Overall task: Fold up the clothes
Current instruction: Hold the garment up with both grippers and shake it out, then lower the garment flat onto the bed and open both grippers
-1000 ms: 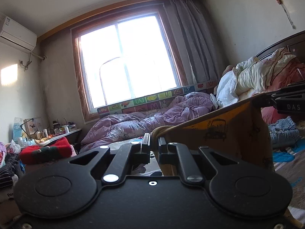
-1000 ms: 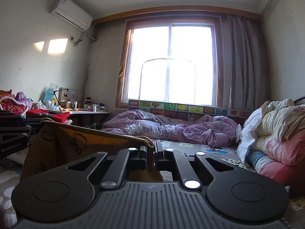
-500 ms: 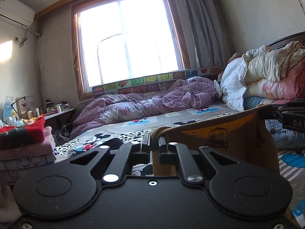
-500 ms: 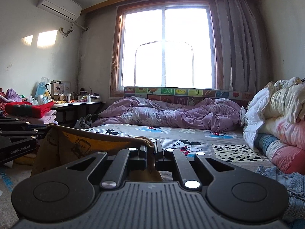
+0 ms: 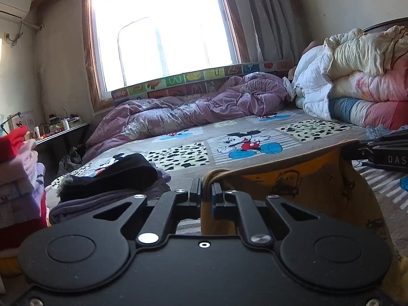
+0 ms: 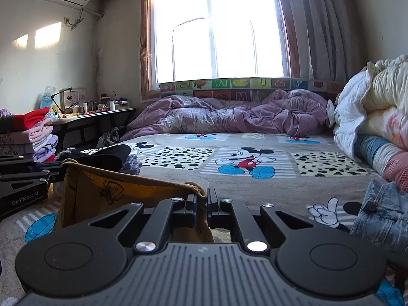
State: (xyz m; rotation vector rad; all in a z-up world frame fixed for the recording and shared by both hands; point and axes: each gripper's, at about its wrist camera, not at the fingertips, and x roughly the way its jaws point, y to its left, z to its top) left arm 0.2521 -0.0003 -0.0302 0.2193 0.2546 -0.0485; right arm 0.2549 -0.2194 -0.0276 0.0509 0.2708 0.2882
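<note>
Mustard garment (image 5: 301, 191) (printed cars) between tools

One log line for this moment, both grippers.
left gripper: shut on yellow garment | right gripper: shut on yellow garment | garment stretched between them above bed

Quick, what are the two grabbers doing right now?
Left gripper: shut on the yellow garment.
Right gripper: shut on the same garment.

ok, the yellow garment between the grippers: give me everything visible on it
The yellow garment looks like soft mustard knit printed with small dark vehicle drawings, with a ribbed brown edge. It is held up taut over the cartoon bedsheet, top edge stretched between the left hand-held gripper and right hand-held gripper, both pinching corners; the rest hangs down.
</note>
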